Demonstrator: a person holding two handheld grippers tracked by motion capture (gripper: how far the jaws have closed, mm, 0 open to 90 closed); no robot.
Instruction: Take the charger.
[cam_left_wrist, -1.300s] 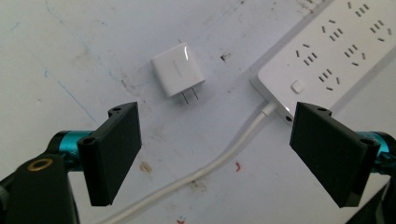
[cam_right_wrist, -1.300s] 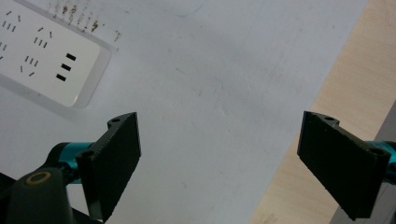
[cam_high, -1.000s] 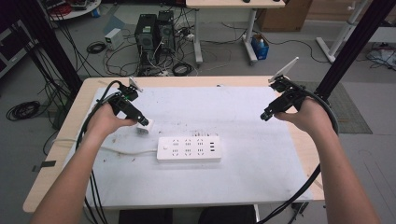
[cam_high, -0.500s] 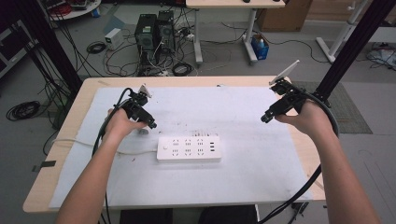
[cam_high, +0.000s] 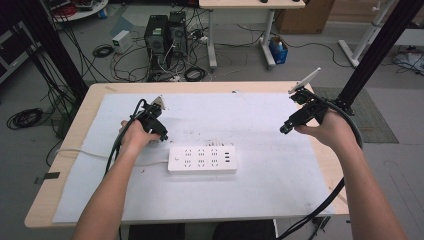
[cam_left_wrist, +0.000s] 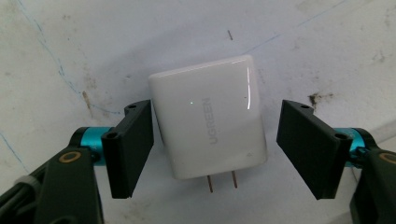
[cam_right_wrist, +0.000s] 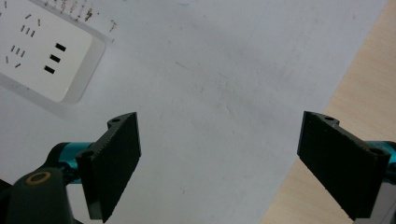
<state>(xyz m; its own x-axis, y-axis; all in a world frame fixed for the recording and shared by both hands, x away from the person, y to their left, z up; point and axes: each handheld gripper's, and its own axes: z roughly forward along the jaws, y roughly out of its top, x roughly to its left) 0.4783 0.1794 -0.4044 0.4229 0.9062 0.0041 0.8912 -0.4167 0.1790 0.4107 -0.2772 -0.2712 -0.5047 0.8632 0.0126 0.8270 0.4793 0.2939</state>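
Here, one charger (cam_left_wrist: 208, 135), one power strip (cam_high: 202, 159).

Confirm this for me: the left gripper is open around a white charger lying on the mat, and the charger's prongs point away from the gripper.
One detail is wrong. In the left gripper view, the left gripper is indeed open around the white charger lying on the mat, with a gap at the right jaw, but the prongs point back toward the gripper, at the bottom of that view, not away from it.

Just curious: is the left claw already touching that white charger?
Cannot tell. In the left gripper view, the open left claw straddles the white charger; one jaw meets its edge, the other stands clear.
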